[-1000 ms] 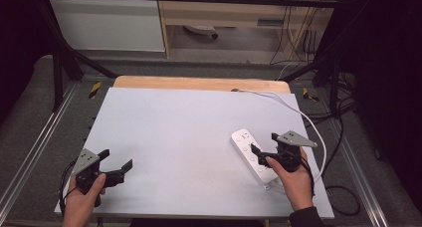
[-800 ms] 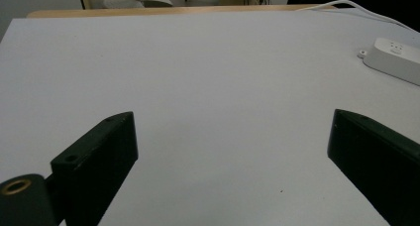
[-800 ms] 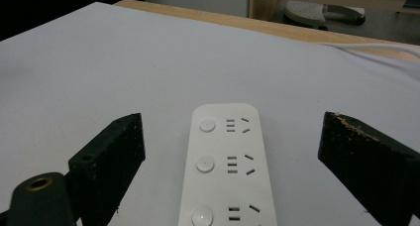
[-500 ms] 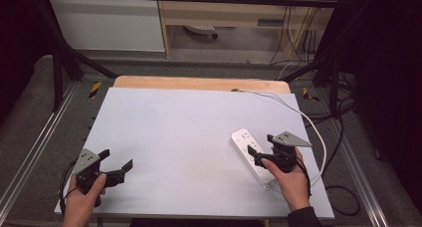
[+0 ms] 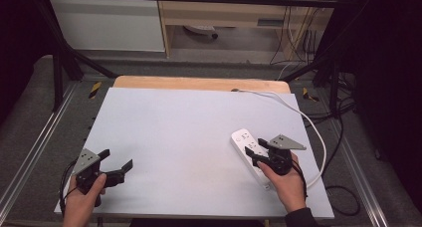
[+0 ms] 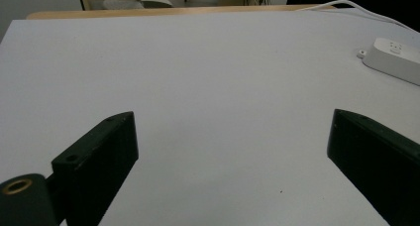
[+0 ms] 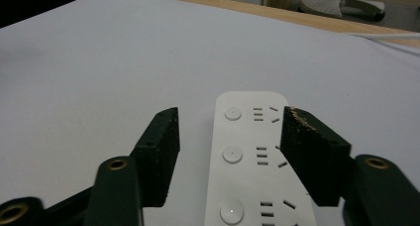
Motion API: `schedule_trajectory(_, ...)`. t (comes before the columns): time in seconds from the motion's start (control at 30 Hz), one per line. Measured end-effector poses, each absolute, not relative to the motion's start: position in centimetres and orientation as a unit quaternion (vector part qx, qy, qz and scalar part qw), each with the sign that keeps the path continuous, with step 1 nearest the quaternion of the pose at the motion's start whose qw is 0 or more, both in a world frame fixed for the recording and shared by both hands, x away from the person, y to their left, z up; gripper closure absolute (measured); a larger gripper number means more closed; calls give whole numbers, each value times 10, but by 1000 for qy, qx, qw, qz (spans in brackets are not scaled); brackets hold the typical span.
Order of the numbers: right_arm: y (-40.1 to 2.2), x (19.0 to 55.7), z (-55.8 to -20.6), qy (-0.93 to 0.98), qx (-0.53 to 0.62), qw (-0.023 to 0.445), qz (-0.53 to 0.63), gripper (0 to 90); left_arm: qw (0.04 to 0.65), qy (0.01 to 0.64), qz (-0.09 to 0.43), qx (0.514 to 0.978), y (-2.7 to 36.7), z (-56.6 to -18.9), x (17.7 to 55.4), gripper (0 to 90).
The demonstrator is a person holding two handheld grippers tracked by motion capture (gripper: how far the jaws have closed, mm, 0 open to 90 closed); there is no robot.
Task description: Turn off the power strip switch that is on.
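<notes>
- Power strip [image 5: 251, 157]: white, flat on the white counter [image 5: 189, 132], right-hand near side, lying at a diagonal; its white cable [image 5: 298, 115] runs toward the far edge.
- Right claw [image 5: 255, 155]: open, jaws straddling the strip, one on either side of it; contact with the strip's sides cannot be told. Right hand [image 5: 286, 184] holds it.
- Left claw [image 5: 119, 170]: wide open, empty, over bare counter at the near left corner, well apart from the strip. Left hand [image 5: 82, 202] holds it.
</notes>
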State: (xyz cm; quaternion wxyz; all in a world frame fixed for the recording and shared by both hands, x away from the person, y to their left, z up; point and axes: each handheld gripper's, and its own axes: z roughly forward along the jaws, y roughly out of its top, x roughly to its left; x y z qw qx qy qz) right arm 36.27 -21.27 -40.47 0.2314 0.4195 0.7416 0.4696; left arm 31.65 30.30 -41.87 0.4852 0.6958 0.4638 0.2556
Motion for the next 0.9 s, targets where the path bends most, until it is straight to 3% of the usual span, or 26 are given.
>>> schedule_trajectory(0.33,-219,357,-411,744,416,233,467,702,485,463,255,697,302,-419,316,53)
schedule_trajectory(0.9,-225,350,-424,754,424,233,444,890,485,465,259,694,303,-418,316,53)
